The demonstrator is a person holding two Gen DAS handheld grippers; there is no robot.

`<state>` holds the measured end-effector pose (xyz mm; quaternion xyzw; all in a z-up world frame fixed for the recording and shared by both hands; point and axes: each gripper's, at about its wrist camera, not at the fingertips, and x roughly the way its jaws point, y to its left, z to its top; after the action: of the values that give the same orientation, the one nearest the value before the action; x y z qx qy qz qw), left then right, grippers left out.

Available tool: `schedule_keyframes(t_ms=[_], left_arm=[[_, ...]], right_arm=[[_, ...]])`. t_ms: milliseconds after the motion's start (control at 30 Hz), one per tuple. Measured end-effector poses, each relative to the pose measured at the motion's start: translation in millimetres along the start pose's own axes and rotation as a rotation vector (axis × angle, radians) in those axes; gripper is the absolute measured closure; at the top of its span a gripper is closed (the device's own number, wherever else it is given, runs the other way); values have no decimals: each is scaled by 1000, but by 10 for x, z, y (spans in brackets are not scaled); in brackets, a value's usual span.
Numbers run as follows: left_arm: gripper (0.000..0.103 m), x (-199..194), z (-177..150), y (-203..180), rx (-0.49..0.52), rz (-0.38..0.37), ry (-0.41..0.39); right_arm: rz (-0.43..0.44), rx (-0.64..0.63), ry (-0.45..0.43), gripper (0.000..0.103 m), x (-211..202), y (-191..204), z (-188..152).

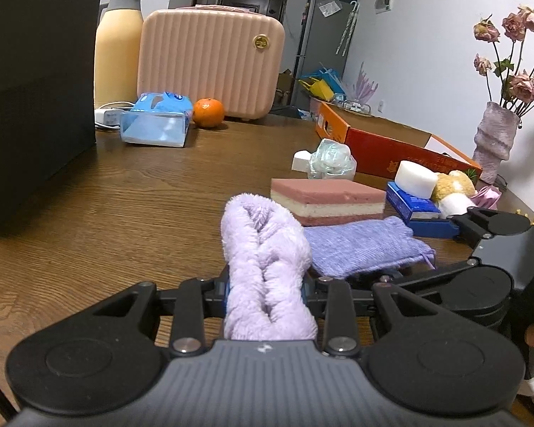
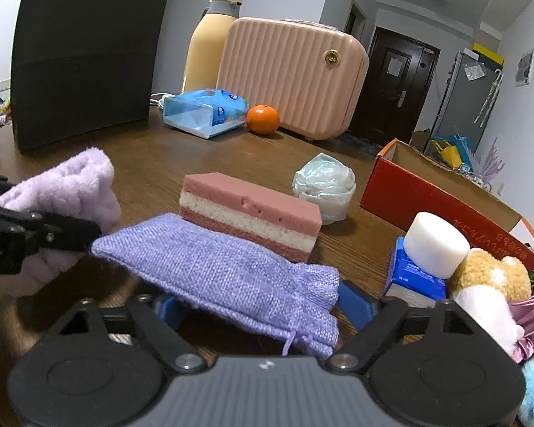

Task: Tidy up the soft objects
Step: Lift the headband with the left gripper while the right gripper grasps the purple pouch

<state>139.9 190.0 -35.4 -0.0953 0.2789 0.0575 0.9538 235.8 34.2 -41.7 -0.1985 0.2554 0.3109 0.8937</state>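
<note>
Left tool: clamped on fluffy lilac cloth, long axis running forward. Right tool: jaws spread, knit purple pouch lying between them over the surface, long axis leftward. Beyond, nearer right tool: layered sponge.

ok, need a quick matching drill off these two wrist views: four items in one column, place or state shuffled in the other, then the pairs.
Items
1. fluffy towel
2. knit pouch
3. layered sponge
4. orange

Places or states
A. beside the pink case
B. flat on the table, just behind the pouch
C. clamped between the left fingers
D. lying between the open right fingers

Pairs: 1-C, 2-D, 3-B, 4-A
</note>
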Motion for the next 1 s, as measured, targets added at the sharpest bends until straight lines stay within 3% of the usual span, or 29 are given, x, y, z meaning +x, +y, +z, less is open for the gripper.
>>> schedule_keyframes(t_ms=[200,333,433,567,1000], left_arm=[[71,7,-3,9,-11,-3,2],[71,9,-3,11,-12,-2,2],[71,10,-5,20,-15,2,4],[71,18,-7,28,-22,5,6],[71,19,-6,28,-27,19,4]], right_arm=[[23,24,2,42,11,-46,5],[27,38,3,50,2,-67,-2],[32,48,3,66,7,-82,-2],[32,66,-9,79,-16,-115,-8],[10,93,-85,83,-199,-156,-57]])
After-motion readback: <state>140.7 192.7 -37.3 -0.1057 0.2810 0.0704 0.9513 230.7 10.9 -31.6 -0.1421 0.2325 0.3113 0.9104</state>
